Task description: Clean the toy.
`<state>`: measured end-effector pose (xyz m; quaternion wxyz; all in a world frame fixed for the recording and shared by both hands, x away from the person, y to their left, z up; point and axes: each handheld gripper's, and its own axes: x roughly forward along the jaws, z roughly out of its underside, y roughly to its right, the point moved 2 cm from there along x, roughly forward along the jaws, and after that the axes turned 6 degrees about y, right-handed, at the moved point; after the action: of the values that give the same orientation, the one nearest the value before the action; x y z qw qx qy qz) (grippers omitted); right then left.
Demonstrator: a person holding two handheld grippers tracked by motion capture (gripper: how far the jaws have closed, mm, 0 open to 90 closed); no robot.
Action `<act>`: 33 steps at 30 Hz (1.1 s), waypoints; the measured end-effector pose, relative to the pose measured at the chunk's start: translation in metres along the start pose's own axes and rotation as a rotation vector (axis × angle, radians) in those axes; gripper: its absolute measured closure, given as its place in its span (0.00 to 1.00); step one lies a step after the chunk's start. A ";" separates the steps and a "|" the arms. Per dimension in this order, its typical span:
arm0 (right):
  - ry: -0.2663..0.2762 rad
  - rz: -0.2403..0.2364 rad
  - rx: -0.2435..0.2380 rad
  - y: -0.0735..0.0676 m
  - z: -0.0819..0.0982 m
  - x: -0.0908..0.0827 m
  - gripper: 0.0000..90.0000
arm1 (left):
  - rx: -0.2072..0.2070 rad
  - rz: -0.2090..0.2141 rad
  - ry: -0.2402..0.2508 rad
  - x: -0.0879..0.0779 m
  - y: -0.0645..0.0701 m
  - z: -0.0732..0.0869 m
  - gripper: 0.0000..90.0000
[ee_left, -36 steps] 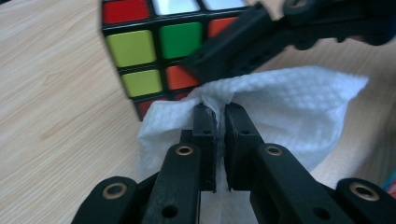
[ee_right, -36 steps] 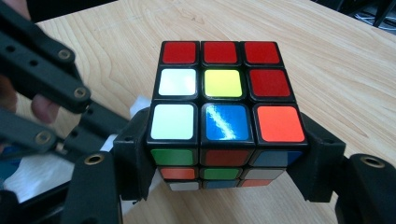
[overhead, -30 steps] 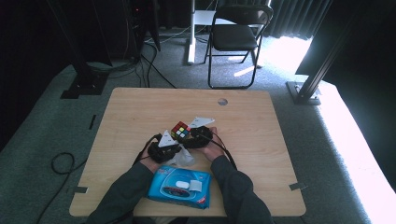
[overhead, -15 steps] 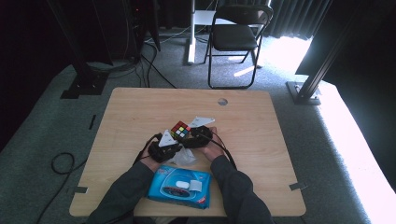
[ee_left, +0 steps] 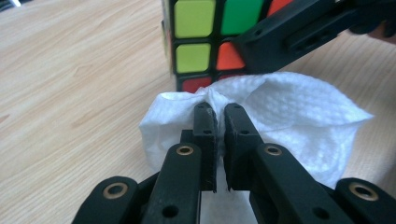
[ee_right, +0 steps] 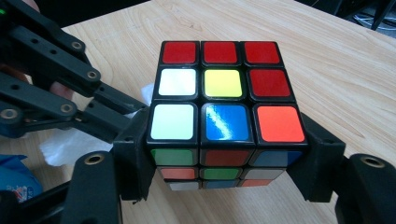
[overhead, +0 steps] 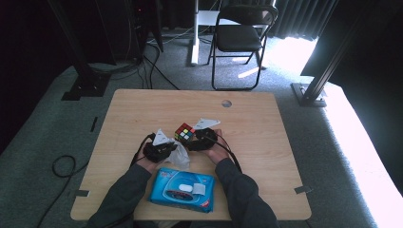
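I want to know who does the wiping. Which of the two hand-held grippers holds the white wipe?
The left hand-held gripper: its jaws pinch the white wipe. The right hand-held gripper clamps the puzzle cube instead.

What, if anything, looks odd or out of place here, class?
Nothing looks spilled or damaged. The puzzle cube sits squarely in the right claw, its colours scrambled. The left claw pinches a crumpled white wipe beside it. The blue wipes pack lies slightly askew near the table edge.
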<state>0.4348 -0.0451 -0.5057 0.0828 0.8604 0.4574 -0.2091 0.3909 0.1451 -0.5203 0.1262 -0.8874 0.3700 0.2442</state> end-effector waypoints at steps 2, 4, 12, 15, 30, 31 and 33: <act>0.003 -0.004 0.004 0.000 0.000 0.000 0.38 | -0.010 0.001 -0.004 0.001 -0.001 0.002 0.94; 0.005 -0.007 0.003 -0.001 -0.001 0.000 0.38 | -0.015 -0.001 -0.007 0.002 -0.002 0.003 0.94; 0.026 -0.037 0.018 -0.003 -0.003 -0.001 0.38 | -0.040 -0.010 -0.014 0.007 -0.006 0.007 0.94; 0.029 -0.043 0.016 -0.005 -0.004 -0.001 0.38 | -0.056 -0.015 -0.005 0.007 -0.007 0.007 0.94; 0.053 -0.064 0.033 -0.008 -0.008 0.000 0.38 | -0.090 0.001 0.043 0.005 -0.007 0.005 0.94; 0.056 -0.065 0.035 -0.008 -0.009 0.000 0.38 | -0.082 0.015 0.050 0.005 -0.006 0.005 0.94; 0.062 -0.068 0.042 -0.008 -0.010 0.000 0.38 | -0.085 0.034 0.066 0.005 -0.004 0.004 0.94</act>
<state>0.4312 -0.0379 -0.4965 0.0435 0.8520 0.4842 -0.1944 0.3952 0.1465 -0.5266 0.0721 -0.8933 0.3781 0.2323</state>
